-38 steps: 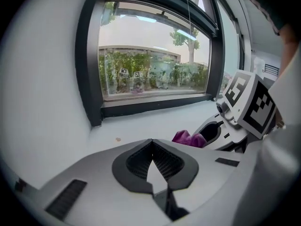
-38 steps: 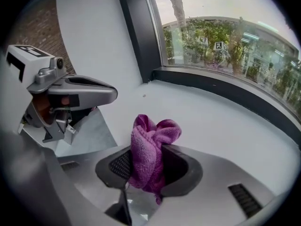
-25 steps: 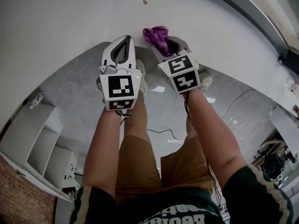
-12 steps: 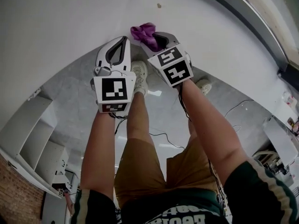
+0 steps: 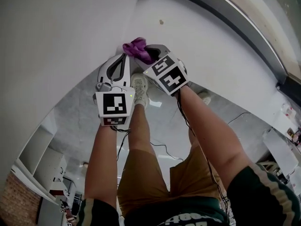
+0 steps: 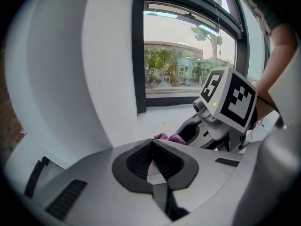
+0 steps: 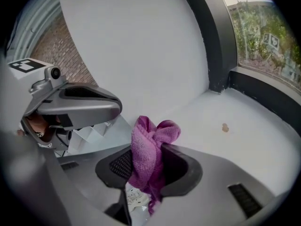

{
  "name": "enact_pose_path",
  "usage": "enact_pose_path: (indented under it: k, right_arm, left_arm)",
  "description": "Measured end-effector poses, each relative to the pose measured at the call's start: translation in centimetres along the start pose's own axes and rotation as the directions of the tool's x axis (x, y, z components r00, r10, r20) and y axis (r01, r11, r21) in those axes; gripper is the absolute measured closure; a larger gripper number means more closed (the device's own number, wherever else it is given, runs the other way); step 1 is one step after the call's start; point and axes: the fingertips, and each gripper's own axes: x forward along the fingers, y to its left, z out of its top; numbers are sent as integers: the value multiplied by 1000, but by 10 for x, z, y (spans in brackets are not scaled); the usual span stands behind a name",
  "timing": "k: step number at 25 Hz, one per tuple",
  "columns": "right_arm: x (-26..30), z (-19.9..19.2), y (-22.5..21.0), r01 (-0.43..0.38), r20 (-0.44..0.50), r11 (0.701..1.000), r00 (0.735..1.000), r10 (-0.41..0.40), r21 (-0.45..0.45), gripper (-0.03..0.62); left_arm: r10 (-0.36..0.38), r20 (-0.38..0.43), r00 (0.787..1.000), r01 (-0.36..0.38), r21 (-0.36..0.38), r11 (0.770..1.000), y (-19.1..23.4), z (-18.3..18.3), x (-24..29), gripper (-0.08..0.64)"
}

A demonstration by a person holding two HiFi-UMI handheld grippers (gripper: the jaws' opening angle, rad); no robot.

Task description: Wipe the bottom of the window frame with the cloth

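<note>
A purple cloth (image 5: 135, 48) is bunched between the jaws of my right gripper (image 5: 146, 51), which is shut on it. In the right gripper view the cloth (image 7: 149, 145) hangs just above the white sill (image 7: 244, 140), short of the dark bottom window frame (image 7: 265, 97). A small brown spot (image 7: 225, 127) marks the sill ahead. My left gripper (image 5: 124, 56) is beside it on the left, shut and empty (image 6: 151, 144). From the left gripper view the cloth (image 6: 168, 138) and the right gripper (image 6: 221, 107) sit below the window frame (image 6: 188, 102).
A dark upright frame post (image 6: 138, 51) meets the bottom frame in a corner. White wall runs to the left. Far below are a grey floor, white shelving (image 5: 37, 159), cables (image 5: 162, 147) and the person's shoes (image 5: 139, 85).
Both grippers have risen toward the window sill, and the cloth has moved left toward the frame's corner. The right gripper still holds the cloth.
</note>
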Motion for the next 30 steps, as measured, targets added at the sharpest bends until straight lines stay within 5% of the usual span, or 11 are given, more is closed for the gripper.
enact_pose_path:
  k: [30]
  right_arm:
    - [-8,57,-97,67,33,993,997,-64,-94,434]
  left_arm:
    - [5,17,1000,-5,-48,999,-9,36,44,551]
